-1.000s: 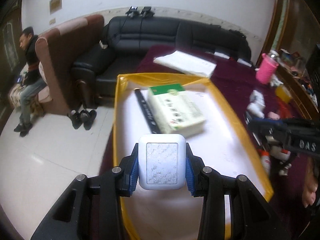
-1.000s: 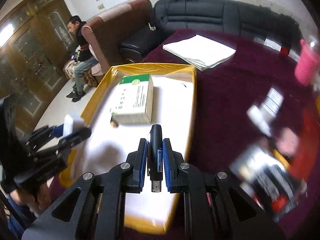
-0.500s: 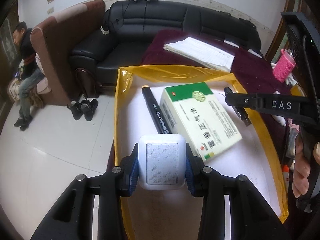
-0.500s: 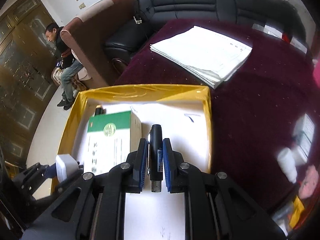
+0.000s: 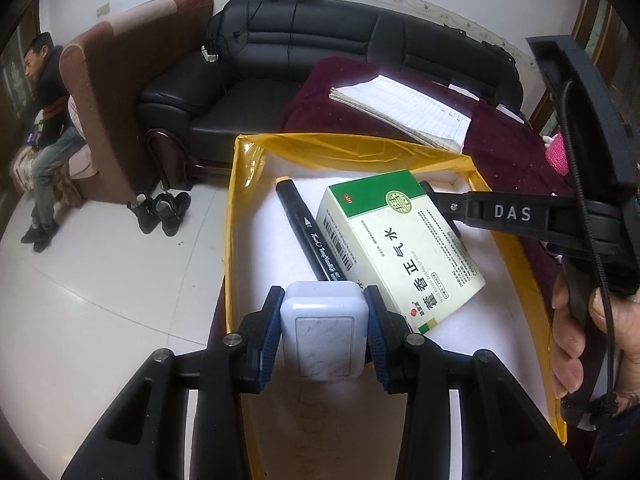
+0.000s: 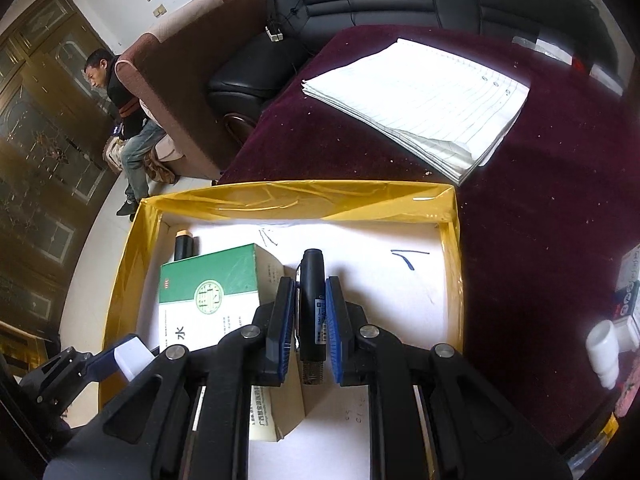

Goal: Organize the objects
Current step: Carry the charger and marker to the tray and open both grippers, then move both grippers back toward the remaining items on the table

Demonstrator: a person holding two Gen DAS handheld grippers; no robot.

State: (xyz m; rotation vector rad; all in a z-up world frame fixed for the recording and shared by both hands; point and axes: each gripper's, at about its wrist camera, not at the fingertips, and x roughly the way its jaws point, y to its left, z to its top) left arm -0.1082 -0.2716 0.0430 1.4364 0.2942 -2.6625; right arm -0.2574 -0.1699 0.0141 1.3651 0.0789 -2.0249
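Inside the yellow-walled tray (image 5: pixel 236 216), open white floor shows at the right and near the far wall; the left half is taken by a green-and-white medicine box (image 5: pixel 396 240) with a black marker (image 5: pixel 310 236) just beside it. Left gripper (image 5: pixel 324 330) is clamped on a white charger block (image 5: pixel 324 328) above the near-left rim. Right gripper (image 6: pixel 307 328) pinches a dark pen (image 6: pixel 313 304) over the tray's middle.

"DAS" marks the right claw (image 5: pixel 436 200); the medicine box (image 5: pixel 400 240) reads "正气水".
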